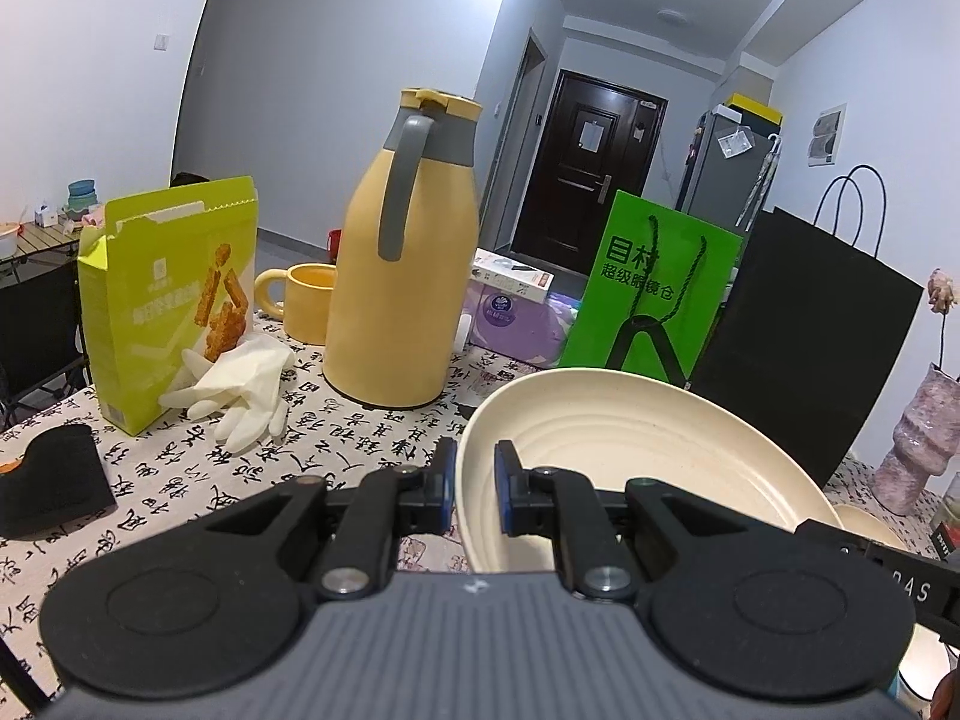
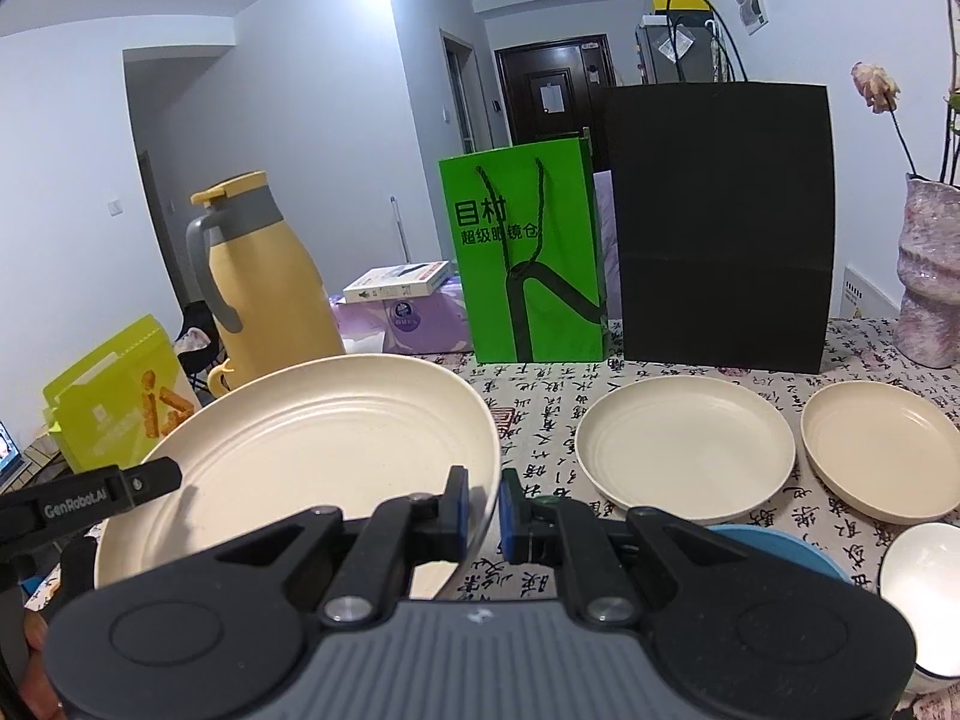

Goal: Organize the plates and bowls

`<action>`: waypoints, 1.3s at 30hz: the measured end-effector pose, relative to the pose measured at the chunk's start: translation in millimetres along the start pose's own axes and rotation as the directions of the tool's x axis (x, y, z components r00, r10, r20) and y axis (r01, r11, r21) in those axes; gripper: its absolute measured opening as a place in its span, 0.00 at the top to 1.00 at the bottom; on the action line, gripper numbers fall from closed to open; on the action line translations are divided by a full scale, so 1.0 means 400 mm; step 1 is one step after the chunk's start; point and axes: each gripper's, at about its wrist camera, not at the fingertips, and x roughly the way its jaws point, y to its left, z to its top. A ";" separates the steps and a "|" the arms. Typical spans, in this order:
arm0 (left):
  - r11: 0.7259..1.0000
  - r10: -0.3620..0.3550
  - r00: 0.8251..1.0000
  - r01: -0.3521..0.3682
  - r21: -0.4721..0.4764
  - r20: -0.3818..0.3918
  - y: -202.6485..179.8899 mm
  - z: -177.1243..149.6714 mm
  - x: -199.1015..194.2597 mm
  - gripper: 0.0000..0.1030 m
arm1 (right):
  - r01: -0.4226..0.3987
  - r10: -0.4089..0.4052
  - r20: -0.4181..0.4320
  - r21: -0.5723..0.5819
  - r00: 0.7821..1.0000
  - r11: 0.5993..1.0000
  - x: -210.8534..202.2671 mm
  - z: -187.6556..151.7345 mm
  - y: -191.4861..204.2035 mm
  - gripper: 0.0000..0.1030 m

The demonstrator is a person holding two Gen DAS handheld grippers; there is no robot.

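The cream plate (image 2: 312, 450) — round, ridged inside — is pinched at opposite rims by left gripper (image 1: 474, 489) and right gripper (image 2: 483, 507).

Large round cream plate with ridged rings (image 2: 312, 450), lifted and tilted above the calligraphy-print tablecloth, two smaller cream plates (image 2: 684, 450) (image 2: 882, 450) flat side by side to its right, blue bowl (image 2: 780, 552) and glossy white bowl (image 2: 924, 588) nearer the camera.

Each camera rides close behind its tool, tilted slightly down across the counter (image 1: 372, 420) toward the far door. Both views share the cream plate (image 1: 630, 450) (image 2: 312, 438), yellow flask (image 1: 402, 252) (image 2: 264, 288) and green bag (image 1: 654, 288) (image 2: 528, 258).
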 end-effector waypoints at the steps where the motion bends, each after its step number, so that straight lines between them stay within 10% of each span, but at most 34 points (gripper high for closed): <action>1: 1.000 0.000 1.000 0.000 0.001 0.002 -0.002 -0.003 -0.008 0.87 | -0.001 0.001 0.002 0.001 1.000 1.000 -0.008 -0.002 -0.002 0.90; 39: 0.996 -0.024 0.998 0.019 0.083 0.060 -0.138 -0.112 -0.275 0.87 | -0.010 0.006 0.093 0.039 0.996 0.999 -0.297 -0.104 -0.121 0.91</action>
